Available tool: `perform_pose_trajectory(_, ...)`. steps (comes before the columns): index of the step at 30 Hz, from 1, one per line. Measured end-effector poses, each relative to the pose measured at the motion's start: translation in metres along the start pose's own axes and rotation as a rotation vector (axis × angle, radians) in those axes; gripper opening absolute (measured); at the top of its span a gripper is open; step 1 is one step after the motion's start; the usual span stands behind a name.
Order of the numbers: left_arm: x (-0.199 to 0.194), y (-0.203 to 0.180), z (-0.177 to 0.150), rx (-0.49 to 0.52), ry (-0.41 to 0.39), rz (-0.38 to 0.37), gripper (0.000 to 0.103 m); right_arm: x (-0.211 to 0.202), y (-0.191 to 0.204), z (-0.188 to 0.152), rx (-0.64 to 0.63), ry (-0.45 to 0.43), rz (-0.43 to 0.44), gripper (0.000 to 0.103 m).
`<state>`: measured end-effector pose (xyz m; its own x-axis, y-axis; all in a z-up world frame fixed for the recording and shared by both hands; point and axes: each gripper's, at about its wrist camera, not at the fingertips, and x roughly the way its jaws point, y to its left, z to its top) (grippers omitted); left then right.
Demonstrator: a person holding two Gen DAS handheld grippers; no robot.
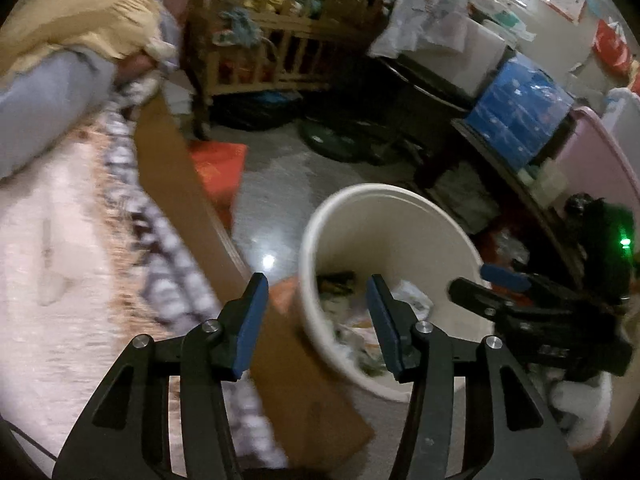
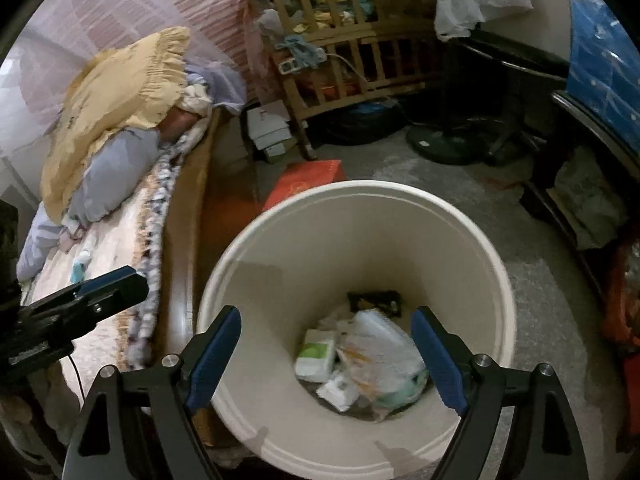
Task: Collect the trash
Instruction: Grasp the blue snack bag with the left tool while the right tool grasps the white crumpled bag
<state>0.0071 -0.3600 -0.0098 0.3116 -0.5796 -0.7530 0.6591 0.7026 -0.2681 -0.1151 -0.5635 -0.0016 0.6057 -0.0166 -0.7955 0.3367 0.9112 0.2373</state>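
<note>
Though dim, cream bin [image 2: 360, 216] holds crumpled white trash [image 2: 360, 364]

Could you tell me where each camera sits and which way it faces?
Left wrist: on the left tongs, open, facing the round cream plastic bin beside the bed's brown wooden frame; right tongs at right.
Right wrist: on the right tongs, open, looking down into the bin; left tongs at left.
Shared: bin, bed.
</note>
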Motion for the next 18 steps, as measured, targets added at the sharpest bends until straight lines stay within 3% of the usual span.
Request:
perform_pose_trajectory(11,-0.044,0.089,-0.023,-0.084,-0.058,0.207,0.049,0.015,0.116,0.012,-0.195,-0.020,0.183,0.085)
perform_pose_trajectory(18,-0.076,0.171,-0.050,-0.197,-0.049,0.339,0.049,0.036,0.202,0.015,-0.333,0.011,0.242,0.085)
